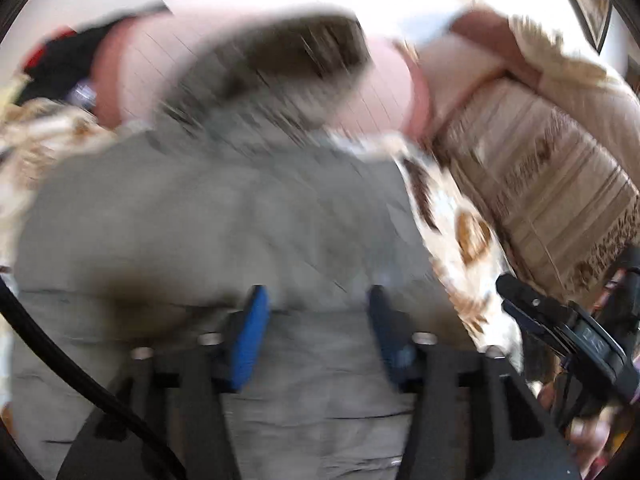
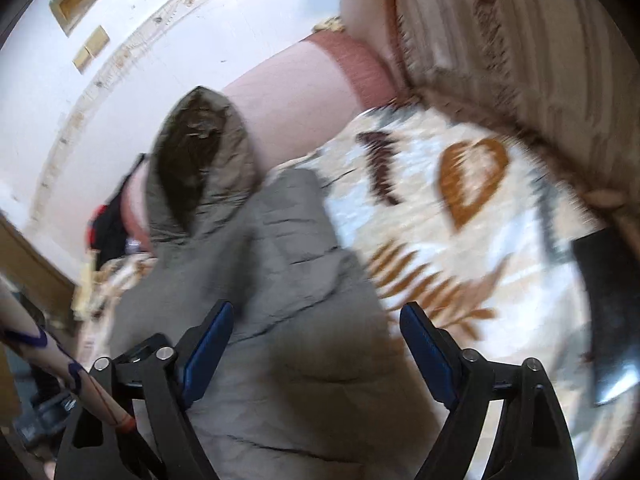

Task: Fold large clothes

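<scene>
A grey-green hooded jacket (image 2: 256, 280) lies spread on a bed's leaf-patterned bedspread (image 2: 460, 208), its hood (image 2: 200, 160) toward a pink headboard (image 2: 296, 96). The left tool (image 1: 316, 320) hangs over the jacket's body, blue pads apart, nothing clamped. The right tool (image 2: 316, 344) stands wide apart at the jacket's edge.

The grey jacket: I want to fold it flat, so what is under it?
The jacket lies on a leaf-print bedspread, which shows beside it. Its hood leans against a pink cushion. Whatever lies directly beneath the jacket is covered.
</scene>
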`<state>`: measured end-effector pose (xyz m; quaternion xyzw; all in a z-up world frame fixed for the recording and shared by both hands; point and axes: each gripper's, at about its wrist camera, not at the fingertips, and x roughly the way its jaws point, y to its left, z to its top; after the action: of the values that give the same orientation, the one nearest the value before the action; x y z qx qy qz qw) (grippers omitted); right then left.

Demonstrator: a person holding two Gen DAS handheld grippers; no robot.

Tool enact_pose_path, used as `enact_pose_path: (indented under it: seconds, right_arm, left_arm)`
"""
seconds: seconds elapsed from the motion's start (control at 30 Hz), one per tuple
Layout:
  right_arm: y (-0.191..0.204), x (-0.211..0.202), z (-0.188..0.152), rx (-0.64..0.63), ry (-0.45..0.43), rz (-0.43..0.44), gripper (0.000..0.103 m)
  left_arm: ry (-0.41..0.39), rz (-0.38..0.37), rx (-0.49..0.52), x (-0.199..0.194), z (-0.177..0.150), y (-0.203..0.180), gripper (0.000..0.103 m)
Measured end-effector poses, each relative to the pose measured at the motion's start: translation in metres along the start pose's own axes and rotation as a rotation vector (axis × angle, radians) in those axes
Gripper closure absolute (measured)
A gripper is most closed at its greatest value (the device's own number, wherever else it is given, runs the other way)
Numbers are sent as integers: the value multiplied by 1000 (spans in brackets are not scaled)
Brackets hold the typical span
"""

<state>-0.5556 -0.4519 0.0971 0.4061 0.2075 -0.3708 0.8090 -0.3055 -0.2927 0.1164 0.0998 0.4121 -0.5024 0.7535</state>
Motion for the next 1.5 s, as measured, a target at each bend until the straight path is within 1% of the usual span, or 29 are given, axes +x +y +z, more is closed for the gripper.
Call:
enact_pose_path:
  seconds: [0.03, 0.1, 0.17, 0.23, 0.3, 0.4, 0.43, 0.47, 0.5, 0.57, 0.6, 0.63, 0.67, 0.73, 0.77, 0.83, 0.93, 1.0, 1.03, 1.07, 1.1, 1.17, 1.2, 1.23, 1.27, 1.33, 1.4, 1.43, 1.5]
  right_arm:
    - [3, 8, 0, 6, 26, 59, 22]
    - [14, 22, 0, 1, 64, 128, 29]
    - [22, 39, -1, 23, 109, 171, 29]
    - [30, 61, -3, 43, 151, 187, 29]
    - [34, 79, -5, 48, 178, 190, 29]
    - [42, 103, -2, 60, 195, 221, 29]
    - [45, 109, -1, 60, 193, 231, 31]
    - [49, 115, -1, 50, 195, 231, 44]
    - [52, 119, 0, 37, 198, 223, 68]
    - [56, 123, 2, -5, 187, 170, 79]
    - [56, 120, 4, -14, 161, 145, 80]
    - [55, 116, 6, -24, 133, 113, 80]
    - [57, 114, 7, -52, 110, 53, 80]
    - [59, 116, 6, -109, 92, -70, 80]
    - [58, 119, 5, -125, 99, -89, 80]
    - [56, 131, 2, -141, 123, -99, 80]
    - [54, 131, 4, -151, 122, -95, 77]
    - [52, 124, 6, -155, 115, -100, 65]
    - [51, 118, 7, -146, 103, -104, 62]
    - [50, 108, 7, -134, 73, -121, 57]
    - [50, 96, 9, -129, 20, -152, 57]
    - [58, 75, 9, -170, -95, -226, 56]
    - [61, 67, 9, -191, -141, -235, 56]
    - [66, 59, 7, -212, -189, -210, 56]
    - [71, 57, 6, -231, -203, -175, 56]
    - [86, 64, -1, -309, -179, -120, 56]
    - [96, 76, -8, -367, -144, -105, 56]
    - [99, 85, -11, -394, -115, -115, 57]
    - [97, 99, -15, -405, -64, -130, 62]
  left_arm:
    - [-42, 39, -13, -12, 0, 13, 43]
    - [-106, 111, -88, -29, 2, 56, 43]
    - [-129, 175, -183, -37, 2, 103, 43]
    - [-152, 225, -253, -38, 0, 136, 43]
    - [-150, 237, -319, -36, -1, 166, 43]
    - [-142, 298, -341, -26, -3, 192, 43]
    - [-137, 300, -344, -23, -5, 197, 43]
    - [-122, 300, -344, -16, -6, 200, 43]
    - [-95, 303, -335, -6, -7, 201, 43]
    - [-75, 320, -304, 10, -5, 196, 43]
    - [-62, 330, -292, 15, -7, 194, 43]
    - [-55, 328, -285, 16, -9, 194, 41]
    - [-50, 325, -279, 19, -10, 192, 39]
    - [-43, 371, -253, 26, -12, 186, 36]
    - [-42, 384, -244, 29, -14, 187, 35]
    - [-44, 397, -234, 32, -16, 186, 35]
    - [-57, 392, -242, 29, -15, 188, 35]
    - [-88, 400, -238, 21, -14, 185, 35]
    - [-104, 407, -225, 17, -13, 182, 35]
    - [-125, 422, -207, 12, -12, 177, 35]
    - [-149, 436, -184, 8, -11, 170, 35]
    - [-176, 442, -151, 3, -9, 157, 35]
    - [-184, 436, -128, 3, -9, 149, 35]
    - [-184, 431, -117, 4, -9, 144, 35]
    - [-181, 429, -102, 6, -9, 139, 35]
    - [-162, 440, -66, 16, -11, 130, 35]
    - [-139, 468, -41, 26, -13, 126, 35]
    - [-134, 472, -40, 28, -13, 127, 35]
    - [-133, 477, -39, 32, -14, 127, 35]
